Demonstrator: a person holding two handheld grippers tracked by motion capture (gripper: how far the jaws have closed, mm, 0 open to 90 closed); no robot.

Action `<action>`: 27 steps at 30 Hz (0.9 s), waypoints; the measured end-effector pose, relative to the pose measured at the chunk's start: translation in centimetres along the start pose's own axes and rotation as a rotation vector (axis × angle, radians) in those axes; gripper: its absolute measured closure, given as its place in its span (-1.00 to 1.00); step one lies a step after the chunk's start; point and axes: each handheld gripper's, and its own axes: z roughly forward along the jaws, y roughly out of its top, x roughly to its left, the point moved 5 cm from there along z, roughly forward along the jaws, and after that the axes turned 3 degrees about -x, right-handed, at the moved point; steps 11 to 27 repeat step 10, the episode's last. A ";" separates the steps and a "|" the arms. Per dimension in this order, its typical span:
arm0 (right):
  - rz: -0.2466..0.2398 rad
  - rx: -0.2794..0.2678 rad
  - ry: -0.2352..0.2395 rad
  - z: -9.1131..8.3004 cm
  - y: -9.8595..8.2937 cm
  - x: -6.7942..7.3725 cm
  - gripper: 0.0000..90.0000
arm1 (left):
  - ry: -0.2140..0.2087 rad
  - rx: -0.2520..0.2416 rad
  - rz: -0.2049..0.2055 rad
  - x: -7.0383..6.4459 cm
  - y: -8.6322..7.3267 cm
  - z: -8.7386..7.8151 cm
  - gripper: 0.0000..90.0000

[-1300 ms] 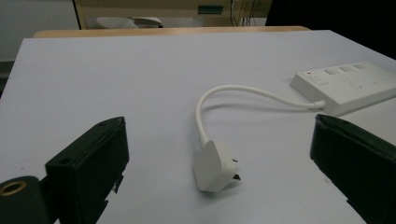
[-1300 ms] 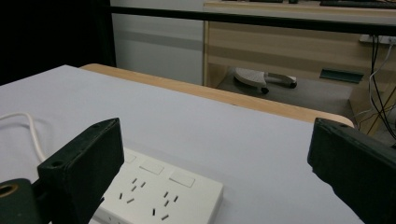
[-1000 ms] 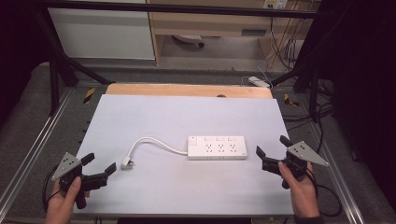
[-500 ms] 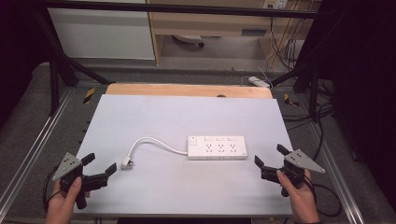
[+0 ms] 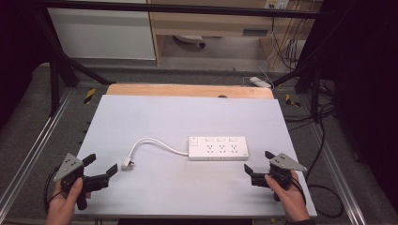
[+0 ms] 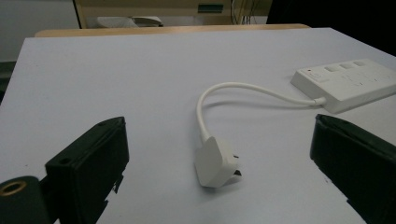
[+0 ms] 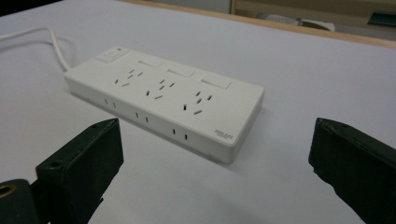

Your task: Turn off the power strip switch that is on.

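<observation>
A white power strip point(image 5: 218, 148) point(image 7: 163, 99) lies flat near the middle of the light table point(image 5: 187, 117), sockets up. Its white cord point(image 5: 152, 142) point(image 6: 243, 90) curves left and ends in a white plug point(image 5: 127, 164) point(image 6: 215, 161) resting on the table. My left gripper point(image 5: 100, 165) point(image 6: 219, 182) is open at the front left, its jaws wide apart with the plug lying a short way ahead of them. At the front right, my right gripper point(image 5: 258, 161) point(image 7: 212, 168) is open too, facing the strip's near end from a small distance, with nothing between its jaws.
A wooden strip point(image 5: 187, 90) runs along the table's far edge. Metal rails point(image 5: 28, 159) flank the table on both sides. Cables point(image 5: 324, 140) hang off to the right. Shelving and a white cabinet point(image 5: 103, 33) stand behind.
My right gripper has drifted back toward the table's front edge and slightly left. The left gripper, the power strip and the plug have stayed put.
</observation>
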 end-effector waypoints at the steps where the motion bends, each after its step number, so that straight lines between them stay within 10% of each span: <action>1: -0.004 0.011 0.008 0.3 -0.2 0.2 -0.93 | 0.000 0.001 0.000 0.0 0.0 0.0 -0.90; 10: -0.021 0.140 0.037 3.2 -1.5 1.1 -0.93 | -0.001 0.006 0.005 -0.1 -0.1 0.2 -0.90; 27: -0.021 0.140 0.037 3.2 -1.5 1.1 -0.93 | -0.001 0.006 0.005 -0.1 -0.1 0.2 -0.90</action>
